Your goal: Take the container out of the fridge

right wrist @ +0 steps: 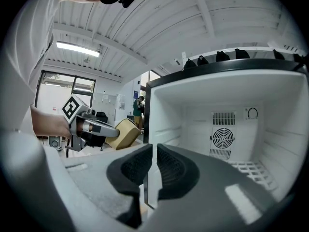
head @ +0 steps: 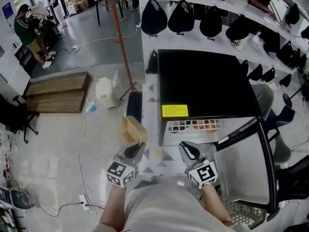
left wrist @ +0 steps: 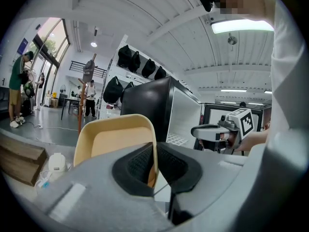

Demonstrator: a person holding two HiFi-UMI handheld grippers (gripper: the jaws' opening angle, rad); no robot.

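Seen from above, a person stands in front of a small black fridge [head: 205,83] whose door [head: 246,166] hangs open to the right. They hold a gripper in each hand. The left gripper [head: 134,150] is clamped on the thin wall of a tan container [head: 133,129]. The container is outside the fridge, just left of its front edge and above the pale floor [head: 63,149], with its open side tilted up and away from the person. In the left gripper view the dark ribbed pads [left wrist: 137,163] press the container's rim from both sides. The right gripper [head: 189,151] is held in front of the open fridge, a little apart from the left one. Its jaws are drawn together to a thin slit with nothing between them. The right gripper view looks into the white fridge interior, where a round fan grille [right wrist: 223,138] sits on the back wall and a wire shelf [right wrist: 251,168] lies at the lower right. A yellow sticker [head: 175,110] marks the front of the fridge top. Black bags [head: 181,17] hang in a row on the white shelving behind the fridge. On the floor to the left stand a white appliance [head: 104,93] and low wooden steps [head: 58,92].
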